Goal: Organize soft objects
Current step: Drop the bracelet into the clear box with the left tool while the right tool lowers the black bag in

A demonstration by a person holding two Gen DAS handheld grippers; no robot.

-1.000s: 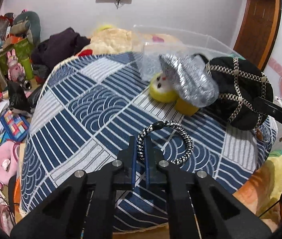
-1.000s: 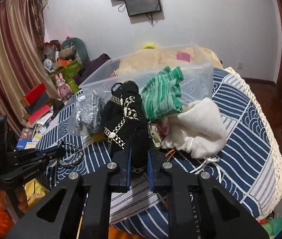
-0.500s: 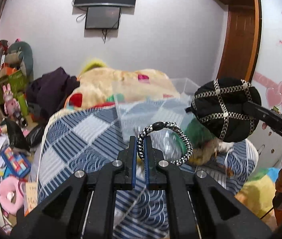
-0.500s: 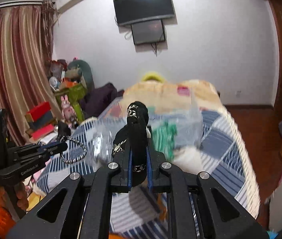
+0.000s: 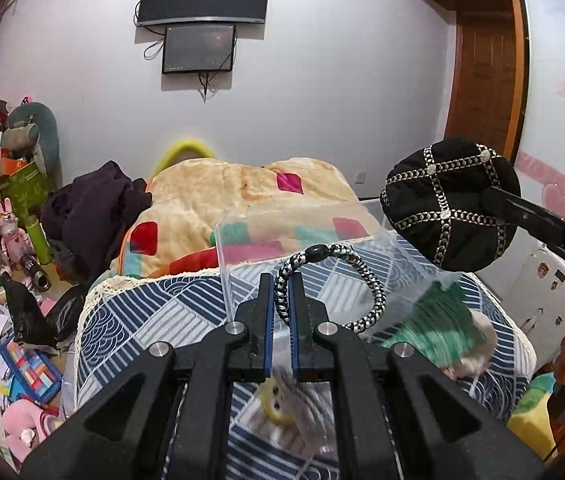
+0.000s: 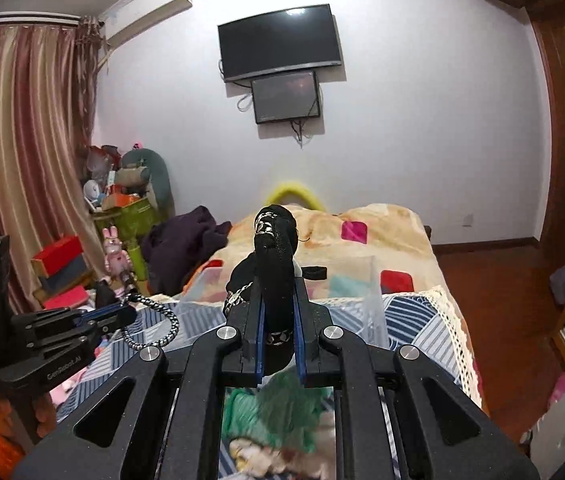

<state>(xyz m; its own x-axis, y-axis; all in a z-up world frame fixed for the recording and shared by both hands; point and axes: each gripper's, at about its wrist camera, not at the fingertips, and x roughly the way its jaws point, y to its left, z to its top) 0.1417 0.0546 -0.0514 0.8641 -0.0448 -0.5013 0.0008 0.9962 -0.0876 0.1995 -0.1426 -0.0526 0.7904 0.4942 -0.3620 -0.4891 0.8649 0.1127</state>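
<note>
My left gripper (image 5: 281,292) is shut on a black-and-white braided hair tie (image 5: 364,280), held in the air above the near wall of a clear plastic bin (image 5: 242,236). It also shows in the right wrist view (image 6: 122,314) with the hair tie (image 6: 160,326). My right gripper (image 6: 278,300) is shut on a black hat with silver chain trim (image 6: 274,248), lifted over the bin (image 6: 374,292). The hat (image 5: 448,204) hangs at the right in the left wrist view. A green knit item (image 5: 438,328), a white pouch (image 5: 478,356) and a yellow plush with silver cloth (image 5: 282,404) lie below.
The bin stands on a table with a blue-and-white patterned cloth (image 5: 142,320). Behind it is a bed with a yellow patchwork blanket (image 5: 242,188) and dark clothes (image 5: 94,208). Toys and boxes clutter the floor at left (image 5: 10,352). A wooden door (image 5: 490,80) is at right.
Both grippers have risen from the tabletop with their items and moved toward the bin. The hat left the pile; the hair tie now hangs over the bin's near wall.
</note>
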